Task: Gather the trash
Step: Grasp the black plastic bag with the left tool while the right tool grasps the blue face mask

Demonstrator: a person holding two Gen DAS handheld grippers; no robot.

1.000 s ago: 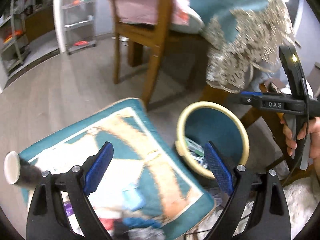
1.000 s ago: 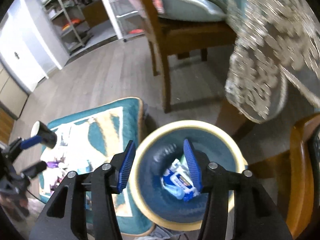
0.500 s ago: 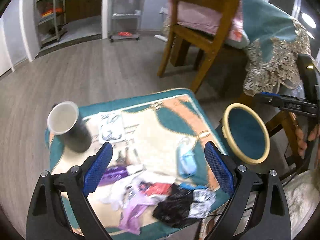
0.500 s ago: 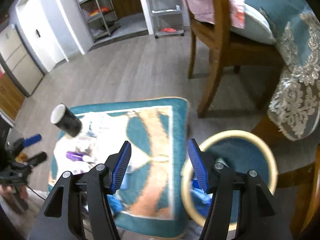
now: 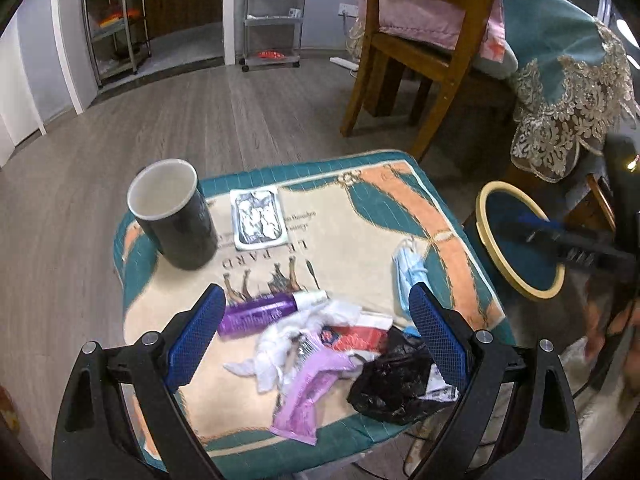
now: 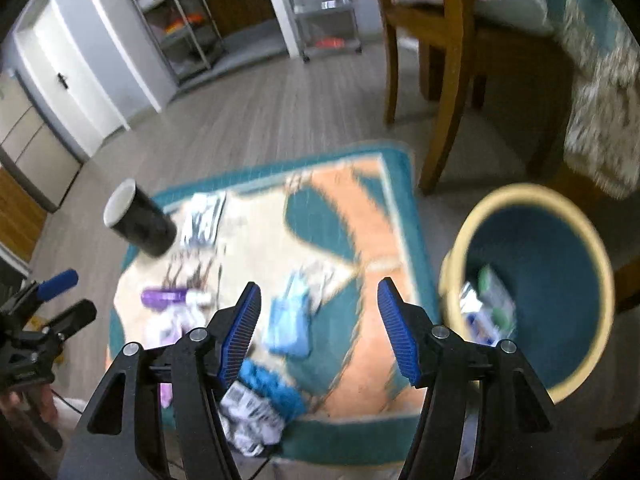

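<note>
A low stool with a teal and cream patterned cloth [image 5: 360, 216] bears scattered trash: a purple tube [image 5: 260, 314], white tissue [image 5: 304, 332], a pink wrapper [image 5: 308, 396], a black bag [image 5: 392, 380], a blue face mask [image 5: 408, 276] and a foil blister pack [image 5: 258, 218]. A blue bin with a cream rim [image 6: 532, 292] stands on the floor to the right, with wrappers inside. My left gripper [image 5: 316, 340] is open and empty above the trash pile. My right gripper [image 6: 320, 320] is open and empty above the mask [image 6: 292, 316].
A black cup with a white inside [image 5: 172, 216] stands at the stool's back left. A wooden chair [image 5: 424, 40] and a table with a lace-edged teal cloth [image 5: 572, 92] stand behind. Wire shelves [image 5: 272, 12] stand at the far wall.
Both grippers have swung left, from over the bin to above the stool's trash. The right gripper's jaws have widened and it holds nothing.
</note>
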